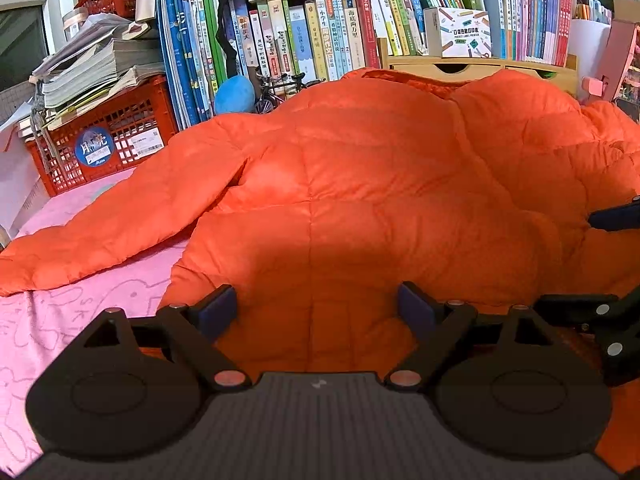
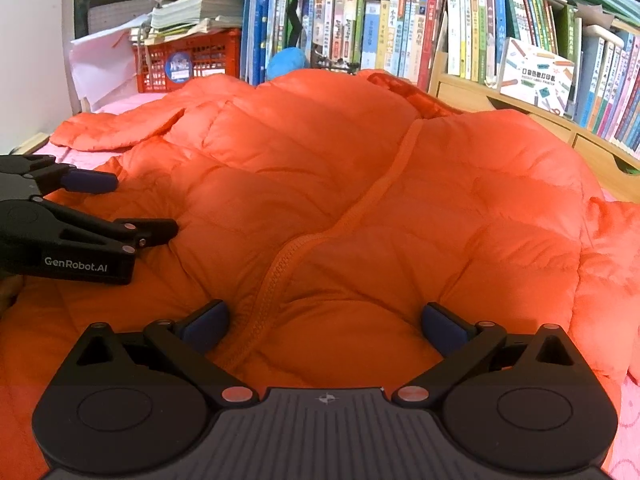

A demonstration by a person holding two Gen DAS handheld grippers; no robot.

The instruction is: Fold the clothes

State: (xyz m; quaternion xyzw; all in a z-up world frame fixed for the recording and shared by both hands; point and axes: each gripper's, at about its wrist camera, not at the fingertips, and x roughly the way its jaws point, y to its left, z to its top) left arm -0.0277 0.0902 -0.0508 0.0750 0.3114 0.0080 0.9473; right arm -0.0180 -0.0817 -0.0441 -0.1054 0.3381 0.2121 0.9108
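Both my hand-held grippers released, left hand-held gripper (image 1: 316, 306) and right hand-held gripper (image 2: 326, 322) with fingers spread wide over the orange puffer jacket (image 2: 360, 208), jacket lying directly ahead on pink cloth (image 1: 60, 320), zipper (image 2: 276, 276) between my right fingers, bookshelf (image 1: 320, 28) beyond.
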